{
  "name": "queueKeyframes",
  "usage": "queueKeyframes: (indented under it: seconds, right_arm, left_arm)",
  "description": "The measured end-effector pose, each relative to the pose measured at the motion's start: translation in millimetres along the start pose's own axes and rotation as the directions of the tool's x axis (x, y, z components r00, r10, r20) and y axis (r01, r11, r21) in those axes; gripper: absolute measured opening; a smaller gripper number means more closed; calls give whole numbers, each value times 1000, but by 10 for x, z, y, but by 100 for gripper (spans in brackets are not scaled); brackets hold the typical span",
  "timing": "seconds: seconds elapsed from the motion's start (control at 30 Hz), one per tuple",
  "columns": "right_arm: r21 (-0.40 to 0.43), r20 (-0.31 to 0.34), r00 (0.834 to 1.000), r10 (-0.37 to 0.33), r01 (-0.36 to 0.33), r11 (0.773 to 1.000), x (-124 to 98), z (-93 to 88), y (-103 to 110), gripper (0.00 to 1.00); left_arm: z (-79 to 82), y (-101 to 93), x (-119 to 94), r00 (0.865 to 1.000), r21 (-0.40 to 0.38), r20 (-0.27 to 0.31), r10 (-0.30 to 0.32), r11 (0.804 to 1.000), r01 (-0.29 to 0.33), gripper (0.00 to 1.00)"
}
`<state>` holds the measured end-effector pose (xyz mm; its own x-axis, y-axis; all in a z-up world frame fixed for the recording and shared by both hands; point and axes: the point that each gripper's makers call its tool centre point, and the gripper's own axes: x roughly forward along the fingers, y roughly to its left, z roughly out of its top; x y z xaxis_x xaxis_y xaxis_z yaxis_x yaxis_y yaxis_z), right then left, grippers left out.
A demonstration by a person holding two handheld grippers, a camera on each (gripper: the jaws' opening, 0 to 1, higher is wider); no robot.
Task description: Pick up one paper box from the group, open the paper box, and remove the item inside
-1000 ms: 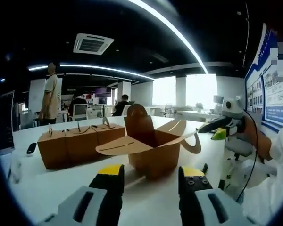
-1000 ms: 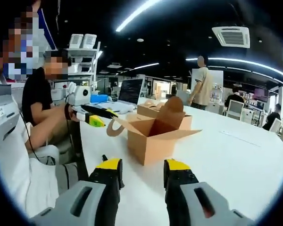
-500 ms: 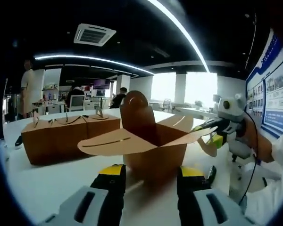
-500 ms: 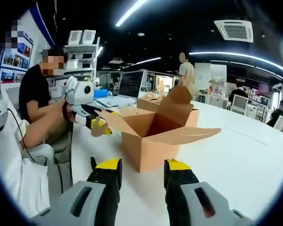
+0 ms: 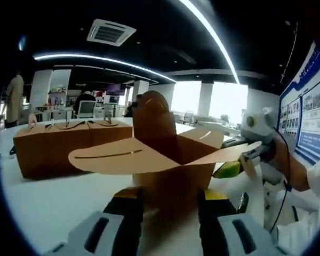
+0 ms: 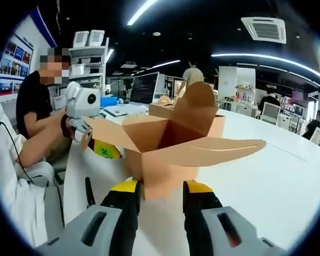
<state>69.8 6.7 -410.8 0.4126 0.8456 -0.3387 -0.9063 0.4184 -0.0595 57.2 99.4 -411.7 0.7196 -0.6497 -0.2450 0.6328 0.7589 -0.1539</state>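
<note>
Right hand-held gripper [image 6: 159, 193] jaws apart, astride open paper box [image 6: 168, 152] base.

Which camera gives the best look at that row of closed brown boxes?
The left gripper view: the closed boxes sit side by side in plain sight, left of the open box. In the right gripper view only a corner of them peeks out behind the open box.

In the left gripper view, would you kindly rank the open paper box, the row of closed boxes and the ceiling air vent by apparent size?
1. Open paper box, though it is nearest the camera.
2. Row of closed boxes.
3. Ceiling air vent.
</note>
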Motion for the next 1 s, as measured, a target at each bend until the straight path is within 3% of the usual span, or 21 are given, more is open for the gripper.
queueKeyframes:
  seconds: [0.2,0.77,0.87,1.0]
  right_arm:
    - [3,1,1000,-2,2,1000,20,5,-59,31]
    - [-9,-37,999,-8,8,1000,105,-51,-101,28]
    - [-13,-46,999,-12,12,1000,51,-78,-105,29]
    - [18,-13,1000,-20,20,1000,-115,-51,-120,31]
  left_arm:
    - [40,-4,48,1000,15,4,5,1000,-5,33]
    - [-1,67,216,1000,17,-7,17,1000,-17,32]
    - [-17,67,170,1000,19,-6,19,1000,-18,37]
    - [39,93,-9,999,-25,49,23,999,-22,38]
